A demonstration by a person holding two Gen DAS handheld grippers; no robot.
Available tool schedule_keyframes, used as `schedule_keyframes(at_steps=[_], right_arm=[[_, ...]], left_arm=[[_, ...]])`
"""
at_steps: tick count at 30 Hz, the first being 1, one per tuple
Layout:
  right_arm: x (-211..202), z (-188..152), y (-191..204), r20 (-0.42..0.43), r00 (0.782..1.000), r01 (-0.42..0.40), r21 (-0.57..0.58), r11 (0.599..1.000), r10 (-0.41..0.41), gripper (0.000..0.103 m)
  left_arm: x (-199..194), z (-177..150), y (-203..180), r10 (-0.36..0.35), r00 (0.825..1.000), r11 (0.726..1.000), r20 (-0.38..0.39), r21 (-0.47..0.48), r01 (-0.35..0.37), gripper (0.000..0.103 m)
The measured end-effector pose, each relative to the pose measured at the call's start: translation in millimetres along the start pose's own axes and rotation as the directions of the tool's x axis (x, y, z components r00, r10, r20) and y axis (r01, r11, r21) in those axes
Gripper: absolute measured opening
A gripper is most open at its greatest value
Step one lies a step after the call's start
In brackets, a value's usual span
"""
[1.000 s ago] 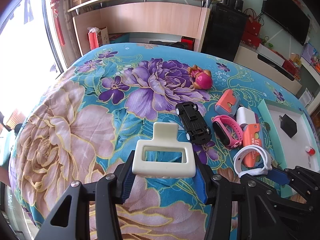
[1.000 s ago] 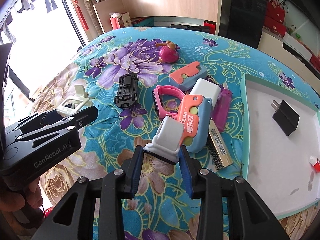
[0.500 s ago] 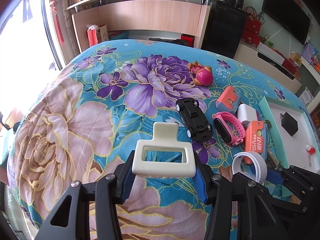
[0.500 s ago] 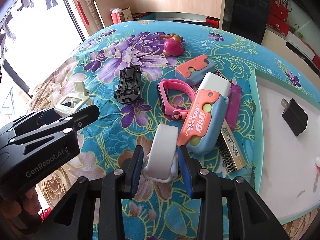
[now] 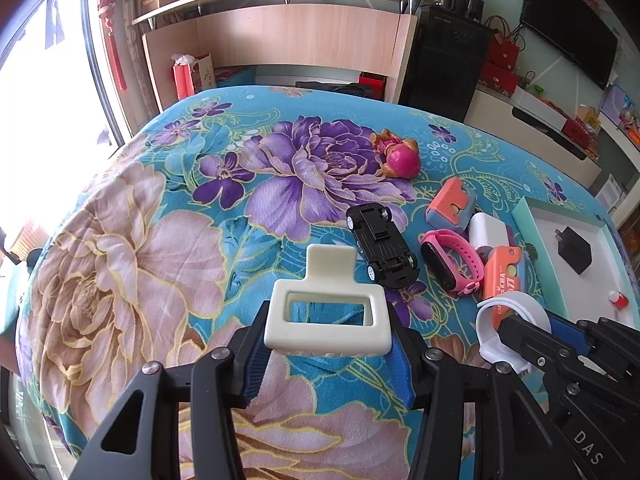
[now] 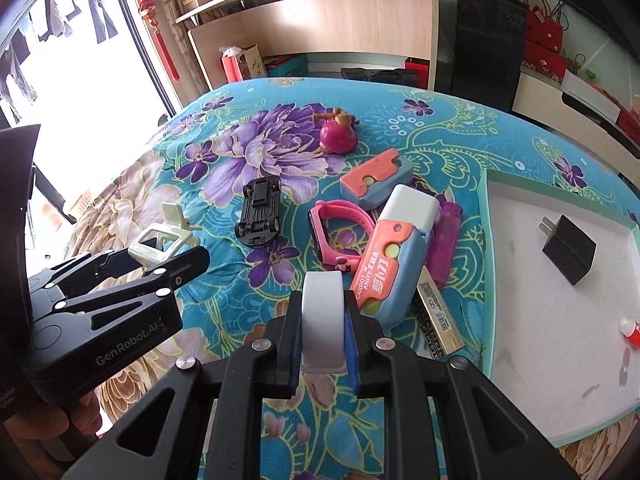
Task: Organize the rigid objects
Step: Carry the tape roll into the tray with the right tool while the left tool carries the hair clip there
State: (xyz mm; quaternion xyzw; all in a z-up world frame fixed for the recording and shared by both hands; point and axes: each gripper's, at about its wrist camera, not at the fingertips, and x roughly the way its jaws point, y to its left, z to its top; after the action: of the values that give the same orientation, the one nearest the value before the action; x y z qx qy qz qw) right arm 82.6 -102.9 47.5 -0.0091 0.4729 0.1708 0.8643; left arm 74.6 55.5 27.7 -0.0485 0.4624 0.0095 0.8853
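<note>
The white silicone band [image 6: 322,322] has turned edge-on in the right gripper [image 6: 322,334] since a moment ago.
Left gripper [image 5: 328,344] clamps a cream plastic hair claw [image 5: 328,312] above the floral bedspread [image 5: 160,240]; right gripper pinches the band, lifted near the teal-rimmed white tray [image 6: 486,264], probably its destination.

Floral bed [image 5: 168,216] strewn with small toys

Ahead of the right hand-held gripper [image 6: 323,322] lie a black toy car [image 6: 259,213], pink watch [image 6: 334,227], two orange-and-blue carrot knives [image 6: 390,270], white block [image 6: 412,206], purple lighter [image 6: 446,240] and pink figurine [image 6: 338,134]; a teal-rimmed tray [image 6: 486,264] lies to its right.
</note>
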Motion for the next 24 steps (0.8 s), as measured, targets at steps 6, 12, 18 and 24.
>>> schedule_keyframes(at_steps=[6, 12, 18, 24], right_arm=[[-16.5, 2.0, -10.8, 0.050, 0.999, 0.006, 0.035, 0.999, -0.008, 0.019], [-44.5, 1.5, -47.7, 0.124, 0.988, 0.074, 0.119, 0.990, -0.088, 0.019], [-58.2, -12.3, -111.6, 0.107, 0.968, 0.190, 0.274, 0.943, -0.226, 0.019], [-75.9, -31.4, -164.0, 0.088, 0.943, 0.259, 0.408, 0.876, -0.320, 0.019]], left_arm=[[-10.2, 2.7, -13.8, -0.019, 1.000, 0.999, 0.024, 0.031, 0.018, 0.054], [-20.6, 8.5, -40.6, -0.042, 0.998, 0.995, 0.044, 0.096, 0.037, 0.054], [-24.2, 12.1, -83.0, -0.077, 0.996, 0.979, 0.034, 0.194, 0.069, 0.054], [-29.8, 14.1, -135.0, -0.118, 0.993, 0.945, 0.025, 0.311, 0.104, 0.054]])
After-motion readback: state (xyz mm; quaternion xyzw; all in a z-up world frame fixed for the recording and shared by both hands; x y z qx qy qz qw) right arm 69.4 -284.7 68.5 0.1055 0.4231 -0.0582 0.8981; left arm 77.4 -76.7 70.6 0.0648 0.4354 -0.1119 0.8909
